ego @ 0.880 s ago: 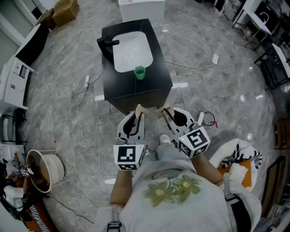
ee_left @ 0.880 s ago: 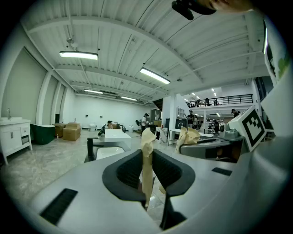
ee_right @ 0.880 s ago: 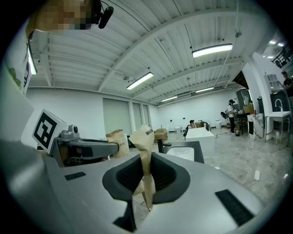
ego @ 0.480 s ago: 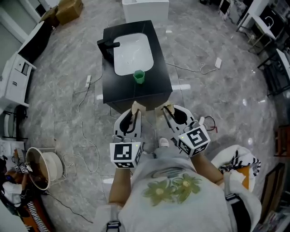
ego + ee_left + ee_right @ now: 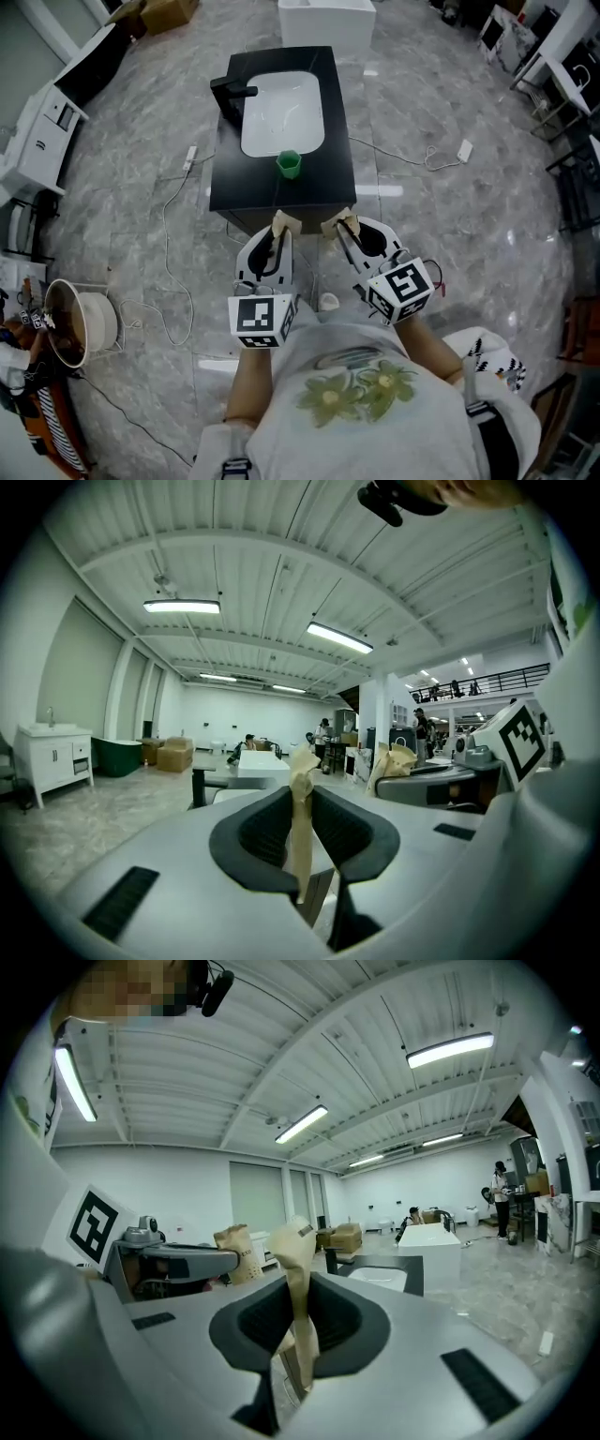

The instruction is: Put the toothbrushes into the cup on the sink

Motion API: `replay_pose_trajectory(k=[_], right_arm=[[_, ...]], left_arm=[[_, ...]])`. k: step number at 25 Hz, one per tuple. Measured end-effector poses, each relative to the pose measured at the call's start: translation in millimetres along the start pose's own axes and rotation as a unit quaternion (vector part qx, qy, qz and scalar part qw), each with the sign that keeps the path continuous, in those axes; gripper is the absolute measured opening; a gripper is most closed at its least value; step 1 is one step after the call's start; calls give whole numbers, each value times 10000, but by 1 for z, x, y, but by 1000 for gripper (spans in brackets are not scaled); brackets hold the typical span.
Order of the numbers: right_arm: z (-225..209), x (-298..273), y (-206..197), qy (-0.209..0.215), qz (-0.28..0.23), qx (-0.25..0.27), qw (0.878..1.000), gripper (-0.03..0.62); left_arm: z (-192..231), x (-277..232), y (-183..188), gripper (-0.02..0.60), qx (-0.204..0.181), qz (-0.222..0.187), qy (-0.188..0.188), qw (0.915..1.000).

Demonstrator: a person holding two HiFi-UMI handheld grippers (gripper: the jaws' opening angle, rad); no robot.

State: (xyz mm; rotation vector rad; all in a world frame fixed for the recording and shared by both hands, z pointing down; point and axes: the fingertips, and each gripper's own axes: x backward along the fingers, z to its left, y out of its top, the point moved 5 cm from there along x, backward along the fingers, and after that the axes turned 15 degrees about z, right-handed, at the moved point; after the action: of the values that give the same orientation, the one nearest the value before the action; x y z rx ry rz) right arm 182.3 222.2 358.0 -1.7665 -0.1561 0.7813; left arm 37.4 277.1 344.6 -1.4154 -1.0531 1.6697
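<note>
A green cup (image 5: 289,164) stands on the front edge of the black sink counter (image 5: 328,192), just before the white basin (image 5: 283,112). A black faucet (image 5: 232,93) sits at the basin's left. No toothbrush shows in any view. My left gripper (image 5: 284,223) and right gripper (image 5: 341,223) are held side by side over the floor, short of the counter's front, pointing at it. Both pairs of tan-taped fingertips lie together. In the left gripper view the left gripper (image 5: 302,761) shows nothing visible between its jaws. The right gripper (image 5: 298,1237) looks the same in its own view.
White cables (image 5: 169,244) and a power strip (image 5: 190,155) lie on the marble floor left of the cabinet; another cable and plug (image 5: 464,150) lie to the right. A white box (image 5: 326,17) stands behind the sink. A pot (image 5: 80,323) sits at the far left.
The sink cabinet has drifted slightly right and nearer in the head view as the person steps along. Both grippers keep the same pose and stay shut.
</note>
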Motion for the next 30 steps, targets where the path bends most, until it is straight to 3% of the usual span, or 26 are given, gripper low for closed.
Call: replay_pose_trajectory(k=[7, 13, 21, 30], right_arm=[[-20, -15, -1, 200, 34, -29, 9998, 60], [-41, -47, 6, 268, 109, -100, 9995, 60], [-71, -104, 29, 93, 151, -176, 9997, 60], [-103, -171, 88, -123, 13, -162, 9998, 60]], left_arm=[[4, -13, -3, 81, 109, 90, 242, 9996], [18, -47, 3, 81, 130, 186, 181, 9996], [70, -101, 19, 81, 93, 249, 33, 9996], [135, -159, 62, 82, -4, 215, -219, 9995]])
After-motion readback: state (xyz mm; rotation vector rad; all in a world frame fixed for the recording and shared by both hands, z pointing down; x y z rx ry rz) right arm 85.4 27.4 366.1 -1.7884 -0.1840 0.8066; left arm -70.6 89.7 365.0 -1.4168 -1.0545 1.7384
